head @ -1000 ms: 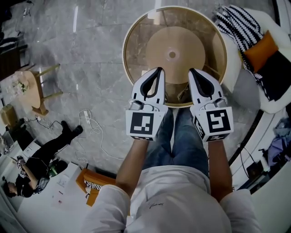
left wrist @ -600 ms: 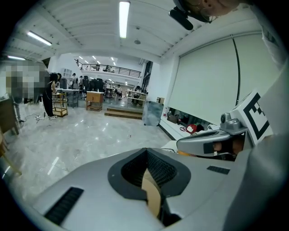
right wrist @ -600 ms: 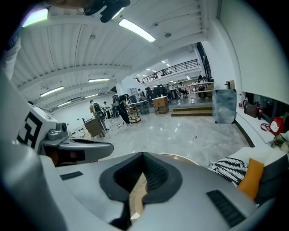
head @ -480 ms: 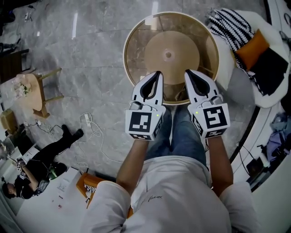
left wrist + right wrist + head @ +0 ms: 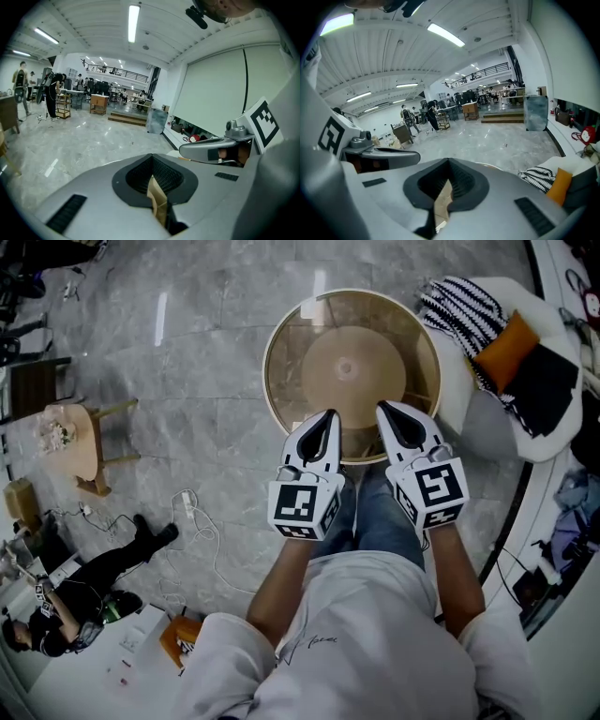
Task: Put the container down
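Observation:
My left gripper (image 5: 328,416) and right gripper (image 5: 386,409) hang side by side over the near rim of a round glass-topped table (image 5: 281,343) with a wooden base. Both are shut, with nothing between the jaws. In the left gripper view the left gripper (image 5: 151,159) has its jaws together, with only tan table wood showing through the slit; the right gripper (image 5: 215,150) lies beside it. The right gripper view shows the same for the right gripper (image 5: 449,161), with the left gripper (image 5: 379,157) alongside. No container shows in any view.
A white armchair (image 5: 487,413) with a striped throw and an orange cushion (image 5: 506,343) stands right of the table. A small wooden stool (image 5: 75,437) and floor cables (image 5: 197,521) lie left. A person (image 5: 84,587) sits on the floor at lower left.
Both grippers have risen together, still side by side and shut. The table now looks smaller and farther below them.

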`<state>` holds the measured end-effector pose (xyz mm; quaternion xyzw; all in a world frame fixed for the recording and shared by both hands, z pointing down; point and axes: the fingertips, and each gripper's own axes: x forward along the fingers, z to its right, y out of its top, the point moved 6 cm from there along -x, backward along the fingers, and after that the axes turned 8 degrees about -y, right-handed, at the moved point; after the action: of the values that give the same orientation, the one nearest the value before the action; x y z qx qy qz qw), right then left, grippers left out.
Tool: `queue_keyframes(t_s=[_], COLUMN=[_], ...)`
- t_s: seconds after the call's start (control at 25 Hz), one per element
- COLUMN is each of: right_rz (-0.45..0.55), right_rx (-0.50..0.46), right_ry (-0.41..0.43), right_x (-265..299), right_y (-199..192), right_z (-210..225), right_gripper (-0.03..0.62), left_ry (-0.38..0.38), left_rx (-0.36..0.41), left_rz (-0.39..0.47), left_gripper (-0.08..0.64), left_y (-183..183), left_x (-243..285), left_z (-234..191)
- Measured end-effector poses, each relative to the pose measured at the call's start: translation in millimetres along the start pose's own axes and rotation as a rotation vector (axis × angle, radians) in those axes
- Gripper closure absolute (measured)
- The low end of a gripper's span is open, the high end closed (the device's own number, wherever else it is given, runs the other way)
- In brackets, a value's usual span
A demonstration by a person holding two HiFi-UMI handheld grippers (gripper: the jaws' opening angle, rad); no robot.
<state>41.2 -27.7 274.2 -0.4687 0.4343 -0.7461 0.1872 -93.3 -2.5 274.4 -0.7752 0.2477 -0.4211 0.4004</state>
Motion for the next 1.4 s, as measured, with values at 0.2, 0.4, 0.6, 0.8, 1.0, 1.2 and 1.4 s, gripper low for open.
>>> queue_keyframes(t_s=[0.2, 0.4, 0.6, 0.8, 1.0, 1.2, 1.4], right_rz=[-0.005, -0.002, 0.026, 0.050, 0.066, 0.071, 0.086], right_rx=[-0.009, -0.030, -0.038, -0.036, -0.021, -0.006, 0.000], right_ry=[0.011, 0.022, -0.004, -0.018, -0.014, -0.016, -0.010], right_x=[-18, -33, -51, -70, -88, -106, -121], right_y=[6, 15, 26, 36, 38, 37, 44], right_z=[-10, -22, -34, -43, -56, -64, -71], right_gripper=[0.577, 0.577, 0.577, 0.577, 0.577, 0.577, 0.577], left_ry=[0.012, 0.003, -0.027, -0.050, -0.057, -0.071, -0.102], left_rx=[0.015, 0.010, 0.028, 0.054, 0.062, 0.066, 0.099], left_rz=[0.000, 0.015, 0.034, 0.037, 0.055, 0.073, 0.063], left_gripper=[0.543, 0.542, 0.543, 0.541, 0.541, 0.541, 0.541], left_y=[9, 20, 33, 43, 49, 52, 51], left_x=[-14, -27, -47, -64, -84, -101, -118], left_z=[11, 18, 24, 31, 37, 45, 56])
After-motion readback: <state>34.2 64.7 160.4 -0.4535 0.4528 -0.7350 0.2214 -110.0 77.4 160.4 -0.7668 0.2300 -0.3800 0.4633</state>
